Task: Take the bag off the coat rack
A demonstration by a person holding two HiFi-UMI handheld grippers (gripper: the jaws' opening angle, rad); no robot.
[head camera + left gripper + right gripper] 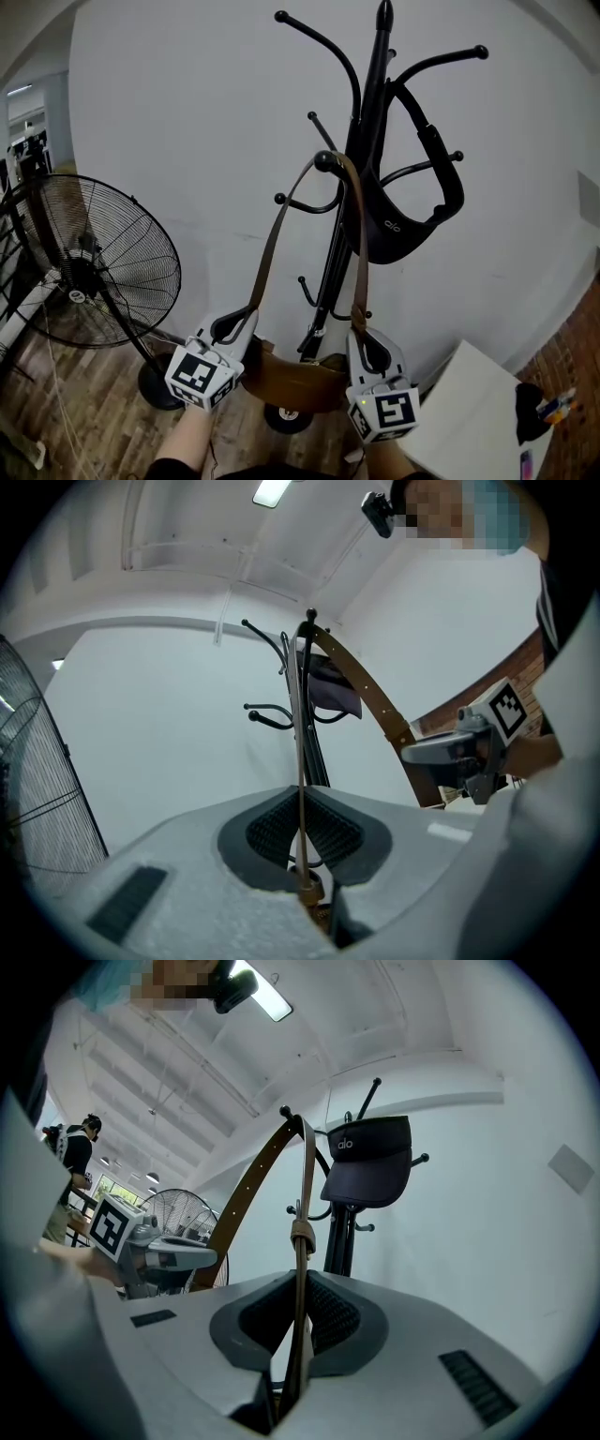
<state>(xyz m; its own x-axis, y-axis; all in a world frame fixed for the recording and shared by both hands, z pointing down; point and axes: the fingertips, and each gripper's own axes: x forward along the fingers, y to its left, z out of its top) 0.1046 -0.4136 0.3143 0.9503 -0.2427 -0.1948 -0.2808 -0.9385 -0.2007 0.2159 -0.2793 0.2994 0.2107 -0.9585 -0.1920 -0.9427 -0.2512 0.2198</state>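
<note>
Your left gripper [238, 324] and right gripper [365, 339] each pinch fingers shut on one strap [360, 234] side, to lift it evenly off the hook [324, 160].

One coat rack [379, 56], one brown bag [295, 380], one black visor [394, 230], one fan [103, 262], two tongs [234, 325] [368, 347], seemingly one table [469, 412].

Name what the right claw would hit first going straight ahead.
The right claw, shut on the bag strap, would probably meet the coat rack pole below the black visor; depth is unclear.
</note>
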